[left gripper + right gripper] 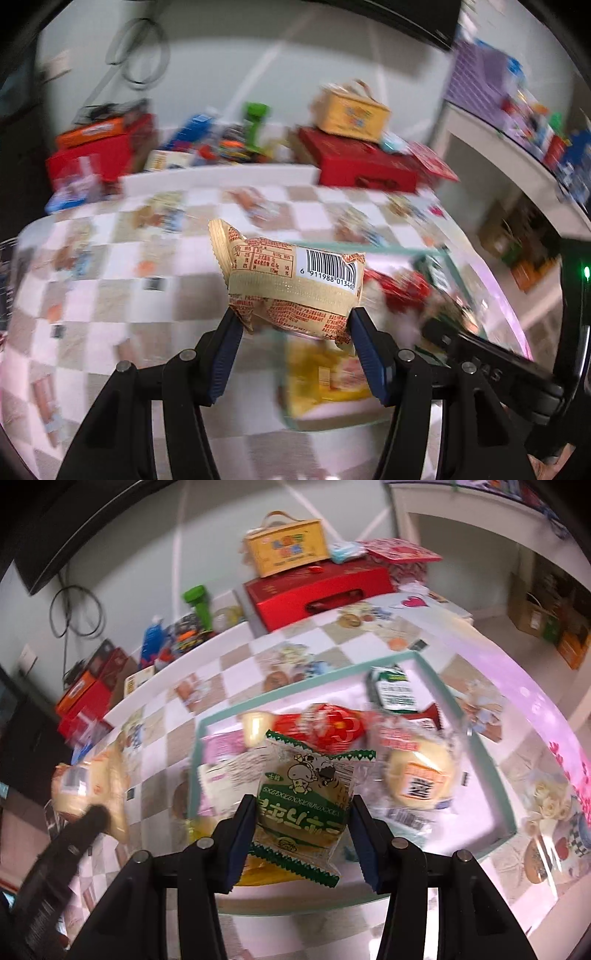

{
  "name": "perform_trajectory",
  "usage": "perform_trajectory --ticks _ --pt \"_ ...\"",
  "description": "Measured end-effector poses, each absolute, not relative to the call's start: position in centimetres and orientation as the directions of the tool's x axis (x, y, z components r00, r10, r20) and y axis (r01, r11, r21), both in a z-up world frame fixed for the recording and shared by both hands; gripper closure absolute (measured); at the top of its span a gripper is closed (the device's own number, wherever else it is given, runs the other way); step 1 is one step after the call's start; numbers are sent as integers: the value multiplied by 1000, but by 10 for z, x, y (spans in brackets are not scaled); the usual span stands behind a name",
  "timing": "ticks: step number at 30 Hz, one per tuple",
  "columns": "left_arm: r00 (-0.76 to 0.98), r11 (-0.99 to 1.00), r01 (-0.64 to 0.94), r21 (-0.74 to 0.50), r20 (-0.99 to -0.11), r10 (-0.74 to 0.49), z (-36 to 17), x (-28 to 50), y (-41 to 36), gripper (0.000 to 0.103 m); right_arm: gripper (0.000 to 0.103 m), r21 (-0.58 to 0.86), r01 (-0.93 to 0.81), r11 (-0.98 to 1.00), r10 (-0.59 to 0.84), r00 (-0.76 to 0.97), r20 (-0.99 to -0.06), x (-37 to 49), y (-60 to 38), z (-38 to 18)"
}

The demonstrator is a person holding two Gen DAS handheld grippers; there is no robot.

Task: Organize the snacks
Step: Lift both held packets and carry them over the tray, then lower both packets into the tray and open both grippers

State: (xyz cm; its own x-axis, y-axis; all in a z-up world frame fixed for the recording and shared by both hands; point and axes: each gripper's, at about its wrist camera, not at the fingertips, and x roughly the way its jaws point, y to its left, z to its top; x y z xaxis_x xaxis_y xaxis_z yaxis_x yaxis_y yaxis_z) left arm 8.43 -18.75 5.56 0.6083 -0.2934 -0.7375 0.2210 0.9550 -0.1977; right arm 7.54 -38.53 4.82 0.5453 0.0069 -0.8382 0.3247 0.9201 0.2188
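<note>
Both packets (pixel 291 284) gripped above tray rim (pixel 306 685)

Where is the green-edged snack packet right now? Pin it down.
In the right wrist view, the green-edged snack packet sits clamped in the right tool, held over the near part of the teal-rimmed tray, left of a round bun.

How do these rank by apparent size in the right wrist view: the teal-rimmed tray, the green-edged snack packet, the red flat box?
1. Teal-rimmed tray, clearly largest.
2. and 3. Green-edged snack packet and red flat box look alike; the packet is much nearer the camera, so I do not rank them.
</note>
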Motion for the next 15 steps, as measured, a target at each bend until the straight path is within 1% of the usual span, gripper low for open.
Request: perform_trajectory --ticks 2,4,6,10,12,15 --pt "582 944 262 -201 -747 -321 50 86 -204 42 50 217 337 916 3 535 -845 75 -391 45" --pt "572 941 281 -187 -755 -321 45 87 -215 42 50 216 344 914 2 528 -849 77 -392 42" --pt "569 943 289 -167 -762 -309 42 89 -222 42 50 206 358 911 -12 522 -853 76 -396 40" --pt "554 938 300 -173 -769 -319 37 92 -225 47 50 213 359 909 -6 521 -854 77 -399 38" --pt "554 939 303 -162 -772 -312 36 92 -226 47 50 211 361 908 -7 517 -856 77 -399 37" --pt "541 937 302 -177 -777 -322 31 95 -227 47 50 218 363 906 1 513 -858 78 -401 34"
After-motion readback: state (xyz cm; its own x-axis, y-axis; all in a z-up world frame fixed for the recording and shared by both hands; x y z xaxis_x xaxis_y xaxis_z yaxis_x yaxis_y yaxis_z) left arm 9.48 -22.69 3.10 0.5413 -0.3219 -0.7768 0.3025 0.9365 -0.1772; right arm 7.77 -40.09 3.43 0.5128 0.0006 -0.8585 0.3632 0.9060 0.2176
